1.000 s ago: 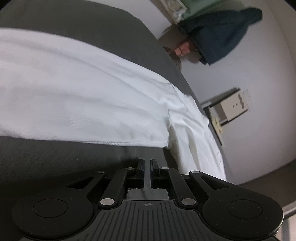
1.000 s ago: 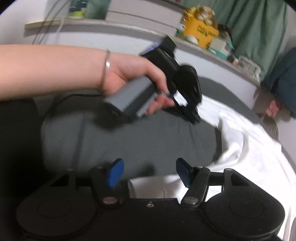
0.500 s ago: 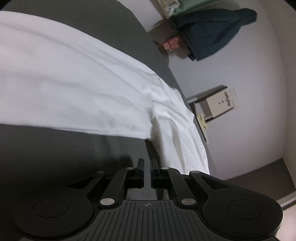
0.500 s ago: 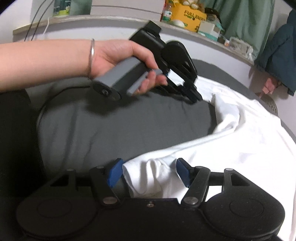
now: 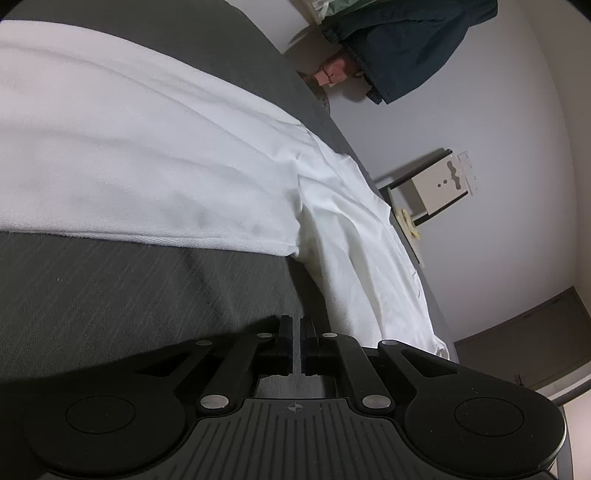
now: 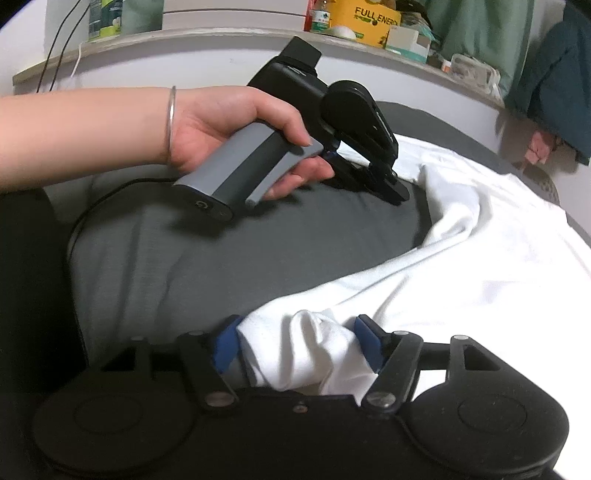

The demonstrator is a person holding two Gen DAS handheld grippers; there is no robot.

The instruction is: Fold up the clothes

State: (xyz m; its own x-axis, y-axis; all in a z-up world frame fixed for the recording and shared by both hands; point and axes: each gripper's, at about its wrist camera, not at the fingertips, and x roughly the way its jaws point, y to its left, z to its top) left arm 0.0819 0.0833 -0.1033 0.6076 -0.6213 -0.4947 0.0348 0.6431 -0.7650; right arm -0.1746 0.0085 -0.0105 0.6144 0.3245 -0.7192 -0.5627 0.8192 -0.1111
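Dark grey woven bed cover [image 5: 129,291] across the lower left of the left wrist view; pale wall behind. White cotton garment [image 6: 461,258], soft and creased, spread over the right half of the right wrist view, hem bunched at bottom centre. Cluttered shelf [image 6: 221,35] along the top: yellow carton [image 6: 364,16], green curtain [image 6: 476,33]. Dark blue jacket [image 5: 413,44] hanging at upper right. Left gripper [image 6: 400,194], jaws closed on nothing, held in a hand [image 6: 236,125] with a bangle [image 6: 170,122]. Right gripper [image 6: 297,338], jaws opening, wide apart, bunched hem between the blue pads [image 6: 224,345].
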